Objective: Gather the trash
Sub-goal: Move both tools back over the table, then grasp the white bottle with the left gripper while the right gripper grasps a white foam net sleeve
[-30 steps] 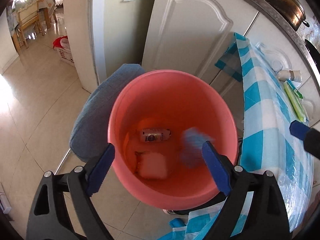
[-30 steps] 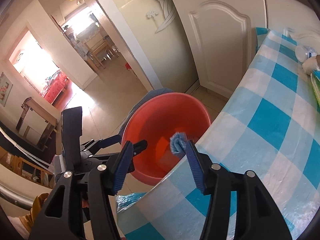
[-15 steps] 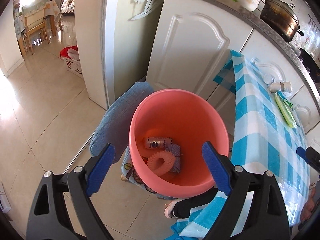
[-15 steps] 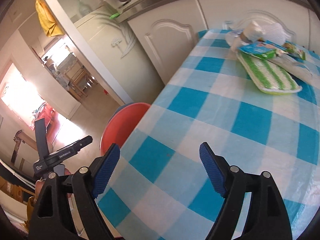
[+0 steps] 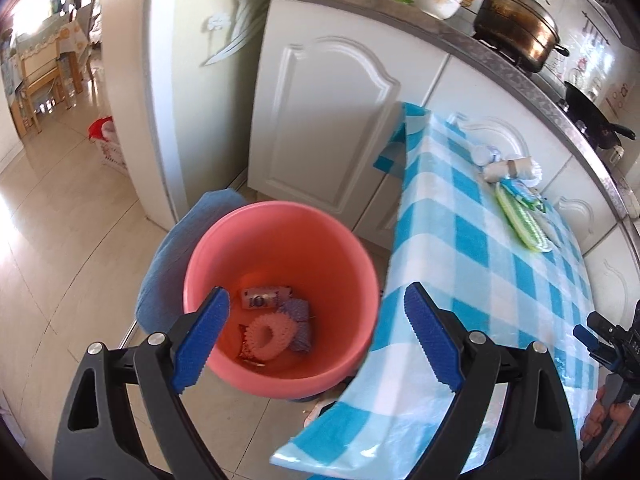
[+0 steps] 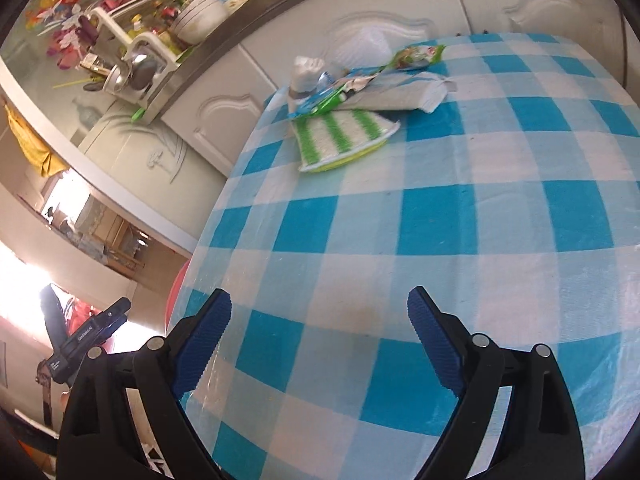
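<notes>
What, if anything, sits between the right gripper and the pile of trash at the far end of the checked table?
Nothing visible. The right gripper is open and empty over bare checked tablecloth, which runs clear to the trash pile at the far end.

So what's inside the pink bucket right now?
Inside the pink bucket: a small labelled packet, a pink spiky ring and a purple scrubby piece. A red wrapper peeks from under the ring; the rest beneath is hidden.

Below the left tongs (image 5: 316, 340), a smooth, glossy plastic bucket (image 5: 280, 240). Ahead of the right tongs (image 6: 320, 340), a shiny, plastic-covered checked tablecloth (image 6: 440, 220) and a fuzzy striped cloth (image 6: 340, 136).
</notes>
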The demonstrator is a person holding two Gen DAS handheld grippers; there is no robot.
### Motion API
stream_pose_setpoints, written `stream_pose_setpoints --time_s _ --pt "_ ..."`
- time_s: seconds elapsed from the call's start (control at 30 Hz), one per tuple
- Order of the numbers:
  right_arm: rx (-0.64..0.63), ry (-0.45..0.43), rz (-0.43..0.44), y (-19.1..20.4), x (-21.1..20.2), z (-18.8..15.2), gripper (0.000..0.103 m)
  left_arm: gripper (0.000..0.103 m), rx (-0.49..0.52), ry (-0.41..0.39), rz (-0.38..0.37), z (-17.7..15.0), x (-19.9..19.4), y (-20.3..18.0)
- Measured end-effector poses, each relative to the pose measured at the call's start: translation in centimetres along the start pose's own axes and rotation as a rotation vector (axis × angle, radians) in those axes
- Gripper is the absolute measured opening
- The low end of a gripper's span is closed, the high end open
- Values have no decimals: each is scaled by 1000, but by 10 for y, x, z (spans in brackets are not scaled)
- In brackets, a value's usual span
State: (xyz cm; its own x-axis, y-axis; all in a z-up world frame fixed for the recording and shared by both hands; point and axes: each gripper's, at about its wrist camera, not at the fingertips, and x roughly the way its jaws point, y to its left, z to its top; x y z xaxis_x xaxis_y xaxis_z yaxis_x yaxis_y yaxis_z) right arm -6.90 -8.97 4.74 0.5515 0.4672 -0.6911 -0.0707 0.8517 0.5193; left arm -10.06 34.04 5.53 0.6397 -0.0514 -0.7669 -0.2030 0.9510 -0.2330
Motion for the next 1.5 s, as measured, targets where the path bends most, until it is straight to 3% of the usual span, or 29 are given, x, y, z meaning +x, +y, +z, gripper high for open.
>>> stream_pose_setpoints --time_s 0.23,0.53,0.57,0.6,0.63,0.8,0.97,1.3,1.37,1.5 --pt "46 -108 -23 -34 -30 33 89 90 70 -28 -44 29 11 -55" --pt "-19 -215 -32 -45 -22 111 89 90 65 -83 -209 97 62 -138" --pt "-32 -215 -29 -45 -16 120 88 90 58 -88 -234 108 71 -148" --pt "-47 -218 -31 -44 -9 130 79 89 57 -93 -250 116 79 -157" --pt "-61 -216 -37 -42 -2 141 74 89 62 -99 -266 124 87 -166" --pt "-134 -213 -16 -30 38 189 73 88 104 -123 -307 159 135 -213" --pt "-223 -188 -28 -15 86 234 68 73 102 -46 -343 185 194 -244" --pt "-251 -49 -76 -38 174 288 66 68 173 38 -357 198 258 -275" --pt "-231 -37 -51 -45 182 296 68 64 176 51 -360 199 264 -277" --pt "-201 -32 15 -49 192 304 81 58 179 69 -399 197 266 -282"
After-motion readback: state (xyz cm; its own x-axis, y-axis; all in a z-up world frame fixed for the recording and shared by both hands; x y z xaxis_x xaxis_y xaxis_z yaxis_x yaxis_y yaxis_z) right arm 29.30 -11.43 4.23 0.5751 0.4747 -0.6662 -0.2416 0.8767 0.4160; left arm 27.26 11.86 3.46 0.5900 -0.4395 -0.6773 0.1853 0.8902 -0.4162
